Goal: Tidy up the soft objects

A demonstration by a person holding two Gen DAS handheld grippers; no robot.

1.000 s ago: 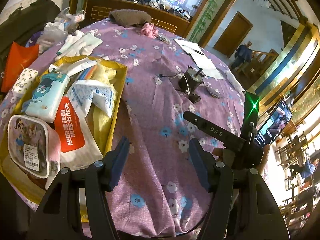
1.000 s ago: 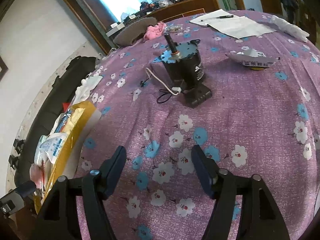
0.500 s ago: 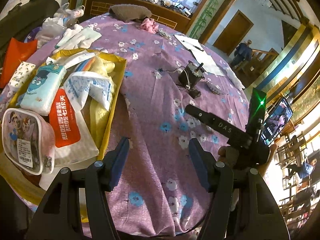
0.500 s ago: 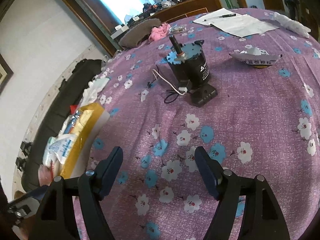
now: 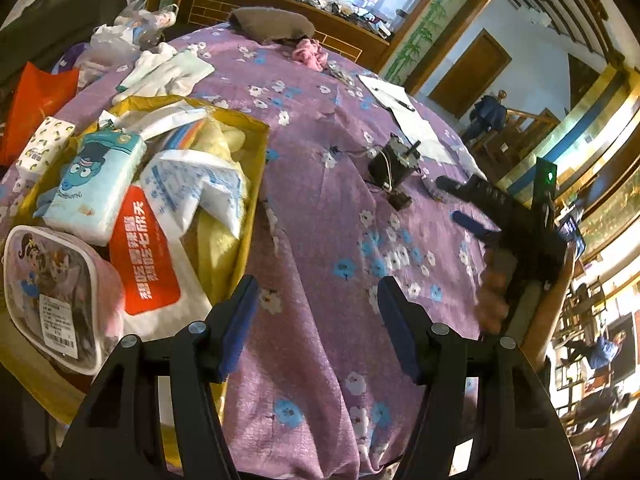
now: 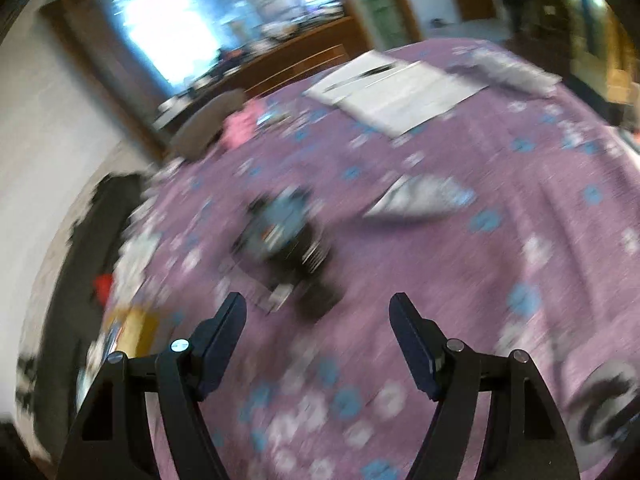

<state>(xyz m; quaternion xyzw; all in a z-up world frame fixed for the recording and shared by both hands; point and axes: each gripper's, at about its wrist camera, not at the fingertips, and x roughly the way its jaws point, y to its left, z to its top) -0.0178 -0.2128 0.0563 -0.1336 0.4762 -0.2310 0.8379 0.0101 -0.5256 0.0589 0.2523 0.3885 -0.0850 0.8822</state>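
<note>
Soft objects, mostly packets and cloths, lie heaped in a yellow box [image 5: 256, 168] at the left edge of the worktop [image 5: 320, 200], which is draped in a purple cloth with blue and white flowers. In the box: a light-blue tissue pack [image 5: 94, 188] with a cartoon face, a white packet with an orange-red label [image 5: 146, 256], a crumpled white-and-blue printed bag [image 5: 192, 188], a pale yellow cloth [image 5: 220, 236], and at the near corner a pink zip pouch [image 5: 52, 292] with cartoon figures. Just left of the box lies a small patterned tissue pack [image 5: 46, 142]; farther off, white folded cloths [image 5: 168, 72], a pink soft item [image 5: 308, 52] and a grey-brown cushion [image 5: 272, 26] near the far edge.

Left gripper [image 5: 314, 312]: jaws spread wide, nothing between them, hanging over bare cloth just right of the box's near corner.

Right gripper [image 6: 318, 332]: jaws spread, empty, above the cloth; its view is motion-blurred. In the left view it appears at the right edge of the worktop, carried by a hand [image 5: 494, 292].

A small black motor unit [image 5: 392, 164] with a white cable sits mid-worktop, just beyond the right gripper's jaws in the right view. White paper sheets [image 6: 396, 92] with a pen lie at the far right.
</note>
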